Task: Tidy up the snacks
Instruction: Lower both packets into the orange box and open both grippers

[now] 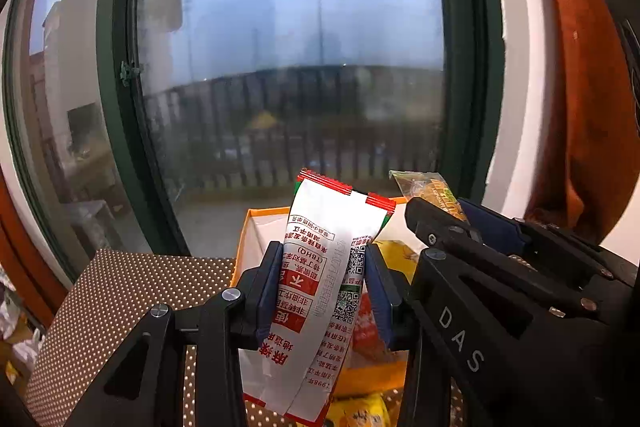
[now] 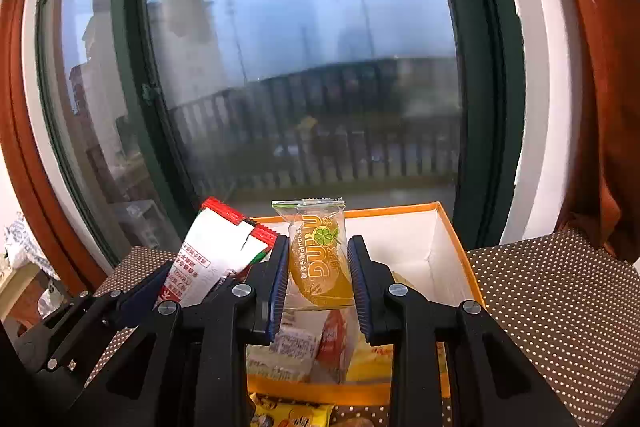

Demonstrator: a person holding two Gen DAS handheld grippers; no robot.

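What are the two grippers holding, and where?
Left hand-held gripper pinches the white packet at its middle; right hand-held gripper pinches the yellow snack by its sides.

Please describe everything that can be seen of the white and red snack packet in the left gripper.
The white and red snack packet is a long, flat pouch of glossy film. Its back is white with red printed text, red blocks and QR codes; its crimped top edge is red with a little green. It stands nearly upright, slightly bent, clamped at mid-length by the left gripper, whose blue pads press both sides. It hangs above the orange box, close beside the right gripper.
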